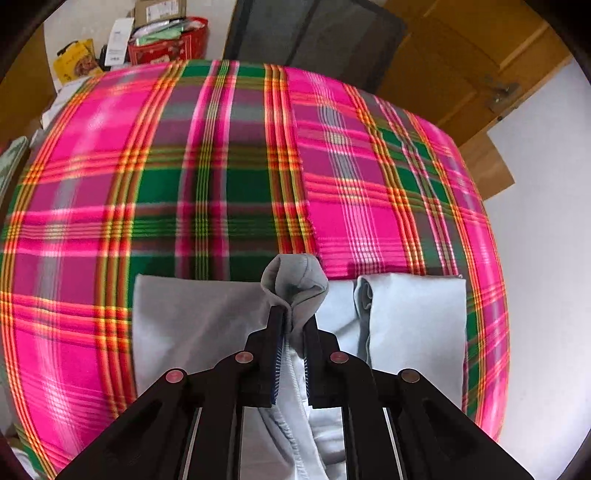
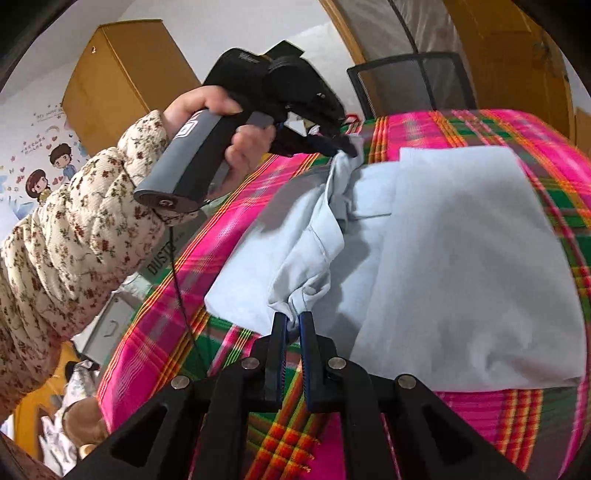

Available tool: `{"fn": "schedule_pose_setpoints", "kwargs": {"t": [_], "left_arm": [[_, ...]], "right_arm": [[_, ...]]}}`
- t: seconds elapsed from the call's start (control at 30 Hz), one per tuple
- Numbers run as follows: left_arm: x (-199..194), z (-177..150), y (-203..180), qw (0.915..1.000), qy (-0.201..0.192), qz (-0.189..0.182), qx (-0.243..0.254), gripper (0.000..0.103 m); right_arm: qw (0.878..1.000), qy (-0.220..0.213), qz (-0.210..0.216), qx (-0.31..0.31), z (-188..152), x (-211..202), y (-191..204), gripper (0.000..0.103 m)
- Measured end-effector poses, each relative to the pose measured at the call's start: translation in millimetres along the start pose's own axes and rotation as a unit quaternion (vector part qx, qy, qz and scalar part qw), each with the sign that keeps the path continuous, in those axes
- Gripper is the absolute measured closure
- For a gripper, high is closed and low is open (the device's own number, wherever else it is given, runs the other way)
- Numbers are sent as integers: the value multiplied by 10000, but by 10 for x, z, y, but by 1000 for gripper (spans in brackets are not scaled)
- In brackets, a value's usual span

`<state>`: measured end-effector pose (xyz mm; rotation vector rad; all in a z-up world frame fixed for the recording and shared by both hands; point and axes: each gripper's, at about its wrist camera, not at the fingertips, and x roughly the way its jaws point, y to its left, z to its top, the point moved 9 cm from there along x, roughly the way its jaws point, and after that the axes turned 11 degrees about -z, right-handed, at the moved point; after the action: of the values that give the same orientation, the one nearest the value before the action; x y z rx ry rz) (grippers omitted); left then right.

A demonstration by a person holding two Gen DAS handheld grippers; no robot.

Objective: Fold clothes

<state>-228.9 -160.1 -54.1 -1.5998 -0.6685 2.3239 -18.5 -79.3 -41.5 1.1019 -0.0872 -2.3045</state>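
Beyond the jaws a pink and green plaid cover (image 1: 147,155) spreads wide. Past it stand a dark mesh chair (image 1: 314,33) and wooden doors (image 1: 461,62); a white wall (image 2: 33,147) with cartoon stickers (image 2: 40,182) lies left.

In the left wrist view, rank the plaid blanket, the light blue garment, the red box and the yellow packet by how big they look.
1. plaid blanket
2. light blue garment
3. red box
4. yellow packet

The box and packet sit far back, so their true sizes are unsure.
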Motion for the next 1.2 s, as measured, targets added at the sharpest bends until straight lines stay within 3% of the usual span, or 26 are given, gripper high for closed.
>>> {"fn": "schedule_pose_setpoints", "kwargs": {"t": [0.1,0.23,0.33,0.47,0.6,0.67,0.83,0.9,0.93,1.07,1.2], "left_arm": [[-37,-54,-5,9996,100,-238,-152,67],[-249,-134,-31,9997,11,-205,122,58],[-480,-279,24,9994,-187,-257,146,47],[-804,-551,170,9976,-515,-448,-87,46],[-863,-813,313,9964,-563,-563,-305,46],[-831,-936,371,9965,-551,-513,-352,46],[-696,-1154,557,9959,-426,-473,-646,46],[-666,-1182,596,9953,-410,-517,-702,46],[-655,-1188,619,9953,-404,-507,-723,46],[-629,-1219,658,9948,-465,-508,-753,45],[-590,-1271,722,9948,-417,-475,-794,44]], "right_arm": [[9996,277,48,48,-78,43,-24,95],[9987,513,12,72,-205,27,-91,94],[9995,266,-175,53,-138,-111,-136,94],[9991,-184,-390,-37,111,-229,-174,94],[9964,-509,-568,-375,576,-102,-211,92],[9973,-372,-527,-359,763,55,-276,81],[9986,122,-490,-178,850,446,-420,74],[9987,180,-465,-125,835,520,-456,87],[9990,184,-408,-58,819,508,-473,100],[9986,12,-399,353,776,340,-628,101],[9962,243,-797,249,720,514,-717,101]]}}
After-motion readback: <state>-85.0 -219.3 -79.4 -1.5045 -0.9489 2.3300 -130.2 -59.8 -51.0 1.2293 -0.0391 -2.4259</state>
